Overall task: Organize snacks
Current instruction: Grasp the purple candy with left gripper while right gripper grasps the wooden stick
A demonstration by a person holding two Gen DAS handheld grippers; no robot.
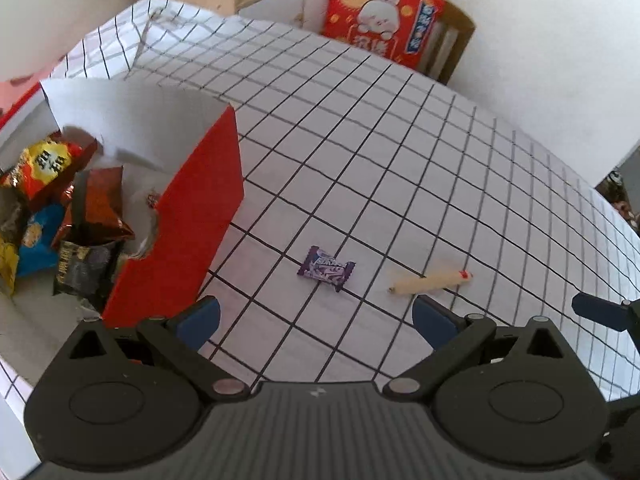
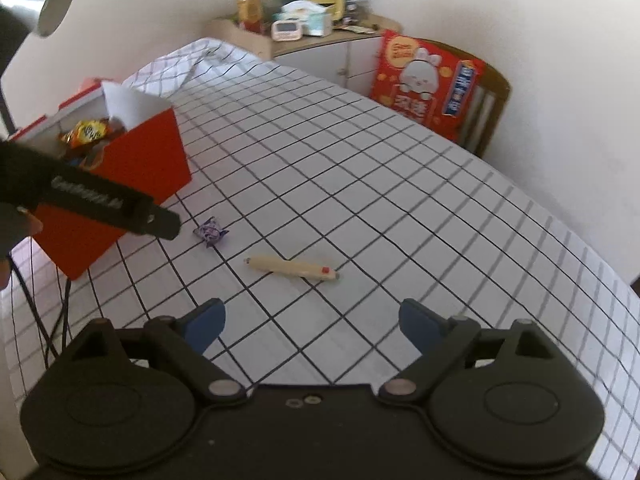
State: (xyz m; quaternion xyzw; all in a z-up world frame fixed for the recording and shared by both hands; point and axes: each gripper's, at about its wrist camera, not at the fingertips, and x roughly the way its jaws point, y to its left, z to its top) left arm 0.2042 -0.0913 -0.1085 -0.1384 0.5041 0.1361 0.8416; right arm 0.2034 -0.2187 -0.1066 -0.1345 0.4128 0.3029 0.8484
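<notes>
Snacks loose on the cloth: one purple candy (image 1: 326,268), one beige stick (image 1: 430,281); both tools (image 1: 316,318) (image 2: 312,322) gape empty.

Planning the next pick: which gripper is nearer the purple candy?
Left. The left gripper hovers open just short of the purple candy; the right gripper sits farther off, behind the beige stick snack.

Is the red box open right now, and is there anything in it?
Open and partly filled: the red box has its white flap raised, and snack bags are piled inside.
</notes>
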